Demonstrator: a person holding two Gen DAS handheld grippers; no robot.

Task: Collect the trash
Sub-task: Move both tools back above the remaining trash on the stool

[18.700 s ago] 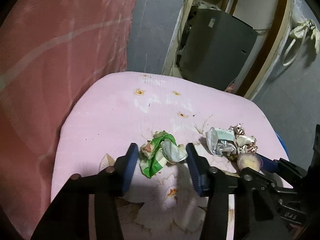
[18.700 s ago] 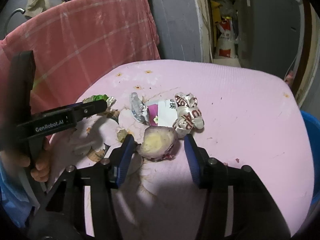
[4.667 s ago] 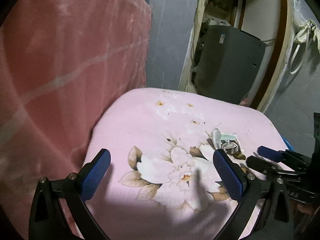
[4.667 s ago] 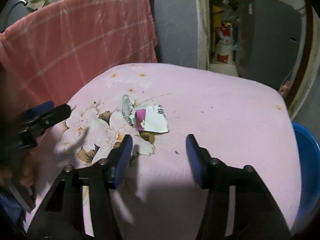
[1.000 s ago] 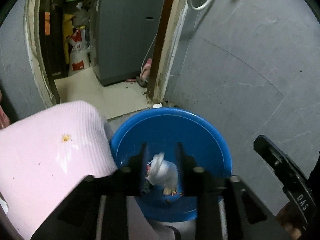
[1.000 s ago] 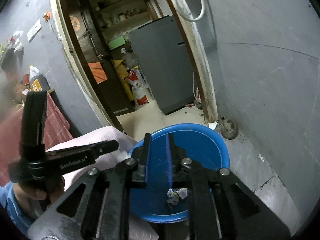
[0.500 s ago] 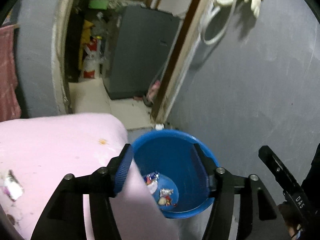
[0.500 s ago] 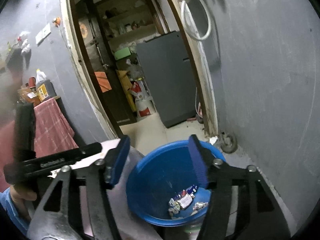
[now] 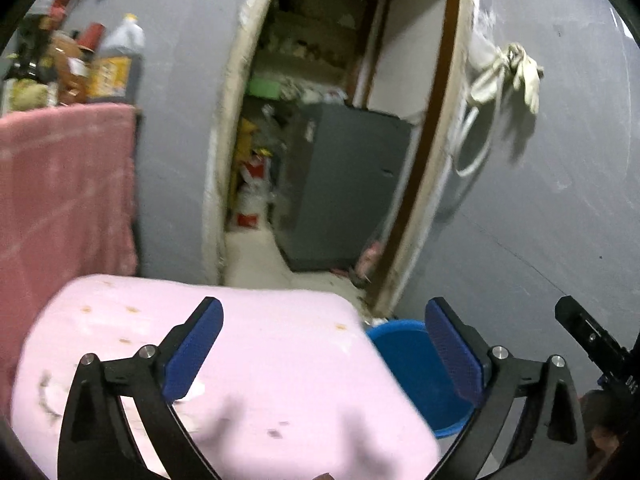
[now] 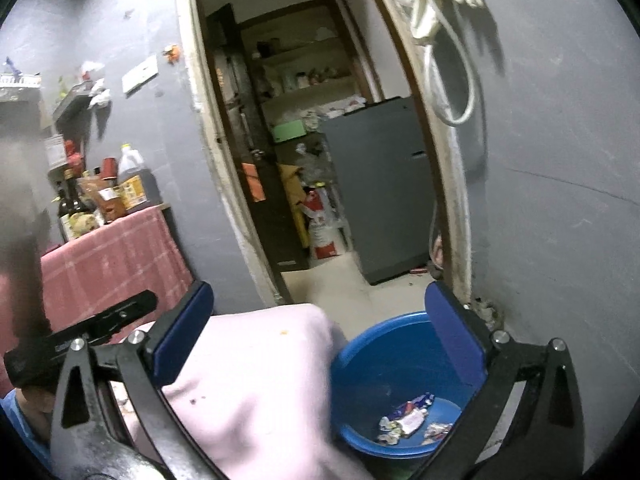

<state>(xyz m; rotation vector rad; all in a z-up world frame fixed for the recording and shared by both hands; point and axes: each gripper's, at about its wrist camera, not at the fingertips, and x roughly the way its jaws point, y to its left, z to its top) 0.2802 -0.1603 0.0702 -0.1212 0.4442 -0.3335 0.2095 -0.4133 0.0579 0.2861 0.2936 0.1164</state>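
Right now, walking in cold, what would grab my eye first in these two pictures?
Probably the bright blue basin on the floor by the doorway, with crumpled wrappers lying in its bottom. Next, the pink flowered cushion beside it, filling the lower left. Framing both views are wide-spread blue-padded tools, left tool and right tool, opening with nothing between them.

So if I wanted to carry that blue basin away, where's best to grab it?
Probably the blue basin by its thin rim on the open wall-side edge, coming from above with one pad inside and one outside. The pink cushion crowds the opposite side, and the sloped walls look too wide to span.
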